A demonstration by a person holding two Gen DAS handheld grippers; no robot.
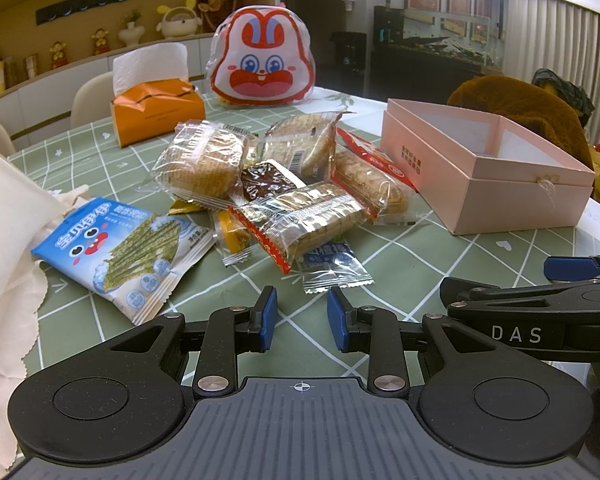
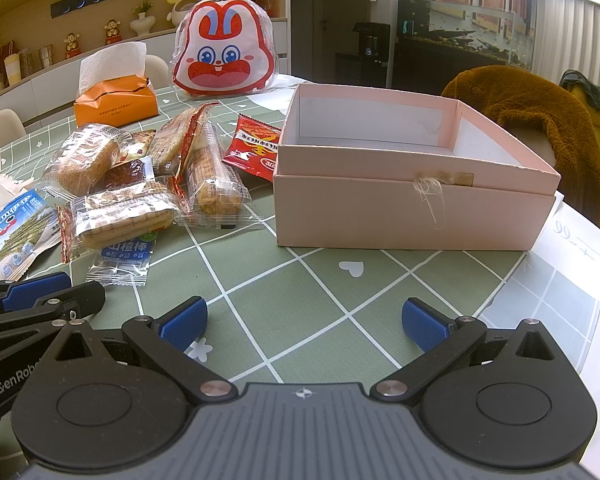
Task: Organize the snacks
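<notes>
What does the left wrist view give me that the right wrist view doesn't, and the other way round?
Left wrist only: the yellow candy tucked under the pile, and the whole seaweed bag, which the right view cuts off at its edge.

Right wrist only: the pink box's empty white inside and frayed string, plus the red packet unobscured.

Both: the snack pile, rabbit bag, tissue box, green cloth, and both grippers open, left gripper, right gripper, holding nothing.

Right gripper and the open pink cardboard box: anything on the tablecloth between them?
No. In the right wrist view, only bare green checked tablecloth separates the right gripper from the open pink cardboard box.
</notes>
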